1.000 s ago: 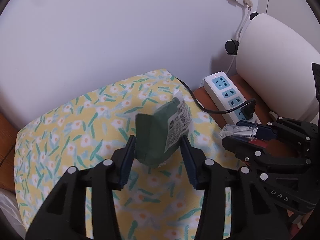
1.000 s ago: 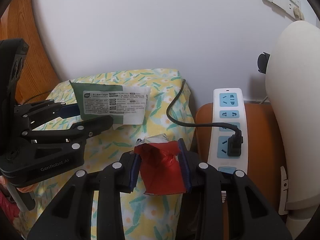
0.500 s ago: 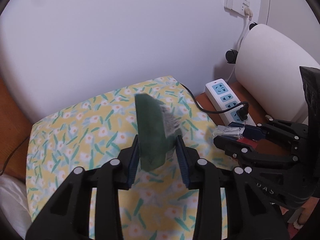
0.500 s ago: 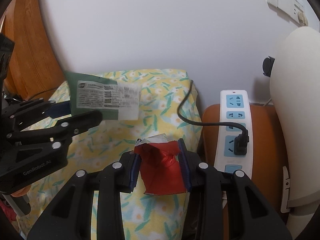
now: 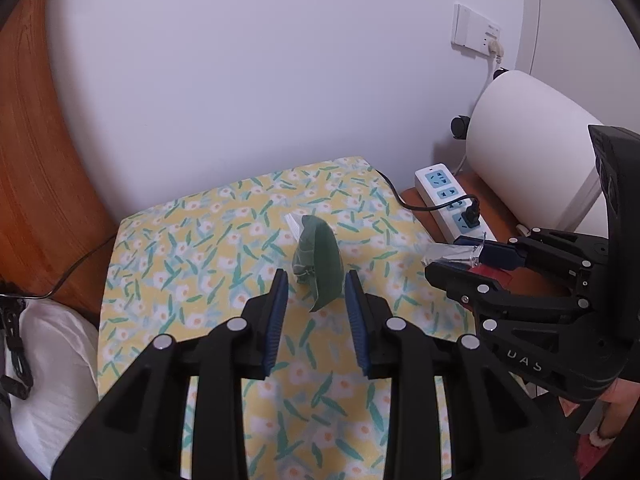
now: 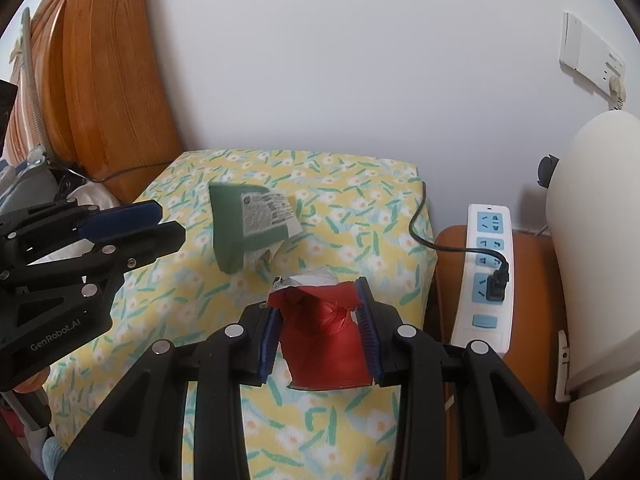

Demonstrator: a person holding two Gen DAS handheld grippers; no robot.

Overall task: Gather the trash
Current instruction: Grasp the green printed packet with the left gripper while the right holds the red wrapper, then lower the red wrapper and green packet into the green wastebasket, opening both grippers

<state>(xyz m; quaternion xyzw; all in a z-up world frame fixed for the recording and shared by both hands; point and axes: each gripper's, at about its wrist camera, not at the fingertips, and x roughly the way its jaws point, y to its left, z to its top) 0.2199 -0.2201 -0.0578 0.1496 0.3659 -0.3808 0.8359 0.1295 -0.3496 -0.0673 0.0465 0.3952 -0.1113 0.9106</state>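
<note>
A green snack packet [image 5: 320,264] with a white label [image 6: 256,224] lies crumpled on the yellow flowered tabletop [image 5: 200,248]. My left gripper [image 5: 316,280] is open, and the packet lies just ahead of its fingertips, free of the pads. It shows at the left of the right wrist view [image 6: 160,224]. My right gripper [image 6: 320,300] is shut on a red foil wrapper [image 6: 324,336] and holds it above the table's right side. That gripper also shows in the left wrist view [image 5: 460,258].
A white power strip [image 6: 486,272] with a black plug and cable lies on a wooden stand to the right. A white cushioned chair back [image 5: 532,152] stands beyond it. A wooden headboard [image 6: 100,80] and white bedding [image 5: 52,360] are at the left. The wall is close behind.
My left gripper opened and let go of the green packet, which now rests on the tabletop. Both grippers have drawn back from the table. The right gripper still holds the red wrapper.
</note>
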